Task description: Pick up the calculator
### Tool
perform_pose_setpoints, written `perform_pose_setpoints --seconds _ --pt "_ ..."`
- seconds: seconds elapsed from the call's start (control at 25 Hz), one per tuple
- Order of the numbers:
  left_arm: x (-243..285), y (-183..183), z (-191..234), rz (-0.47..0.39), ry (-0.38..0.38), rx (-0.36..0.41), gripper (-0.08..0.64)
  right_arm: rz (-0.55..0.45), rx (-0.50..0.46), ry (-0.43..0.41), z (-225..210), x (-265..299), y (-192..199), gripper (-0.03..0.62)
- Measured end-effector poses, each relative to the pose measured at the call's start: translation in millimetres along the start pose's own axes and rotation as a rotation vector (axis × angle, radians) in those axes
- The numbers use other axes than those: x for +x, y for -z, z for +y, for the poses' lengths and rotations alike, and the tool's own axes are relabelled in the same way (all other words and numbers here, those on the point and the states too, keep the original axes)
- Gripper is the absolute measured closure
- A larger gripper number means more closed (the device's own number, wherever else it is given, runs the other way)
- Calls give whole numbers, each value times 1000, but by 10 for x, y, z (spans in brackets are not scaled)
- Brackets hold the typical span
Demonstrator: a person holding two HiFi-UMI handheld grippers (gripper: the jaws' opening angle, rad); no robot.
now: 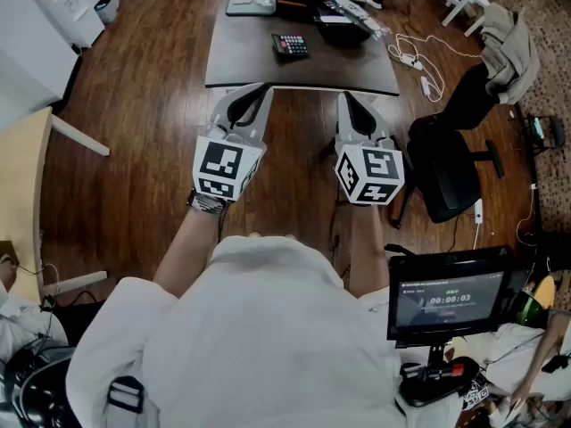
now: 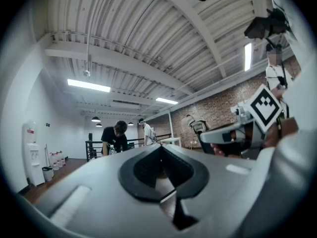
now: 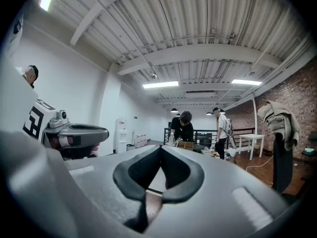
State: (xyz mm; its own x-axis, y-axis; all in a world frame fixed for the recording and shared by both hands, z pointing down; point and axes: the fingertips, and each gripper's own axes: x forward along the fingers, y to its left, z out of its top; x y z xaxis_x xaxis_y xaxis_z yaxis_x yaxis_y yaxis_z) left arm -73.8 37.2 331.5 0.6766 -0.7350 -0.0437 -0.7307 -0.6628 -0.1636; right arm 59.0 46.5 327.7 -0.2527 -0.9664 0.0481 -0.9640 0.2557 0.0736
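You stand short of the worktop (image 1: 241, 61), left claw (image 1: 254, 96) and right claw (image 1: 350, 105) level, both closed on nothing. The calculator (image 1: 291, 45) lies well ahead, mid-worktop. Arrive with the jaws shut and you may shove it away.

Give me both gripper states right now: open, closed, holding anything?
Left gripper: closed, jaws together, holding nothing.
Right gripper: closed, jaws together, holding nothing.
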Motion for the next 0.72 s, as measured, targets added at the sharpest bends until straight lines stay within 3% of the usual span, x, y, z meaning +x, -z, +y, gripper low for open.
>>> perform_pose_setpoints --seconds 0.28,0.72 --pt "-51 -40 117 26 10 12 554 10 2 16 104 40 -71 591" --pt "-87 286 152 76 9 -46 554 59 36 51 122 44 164 591"
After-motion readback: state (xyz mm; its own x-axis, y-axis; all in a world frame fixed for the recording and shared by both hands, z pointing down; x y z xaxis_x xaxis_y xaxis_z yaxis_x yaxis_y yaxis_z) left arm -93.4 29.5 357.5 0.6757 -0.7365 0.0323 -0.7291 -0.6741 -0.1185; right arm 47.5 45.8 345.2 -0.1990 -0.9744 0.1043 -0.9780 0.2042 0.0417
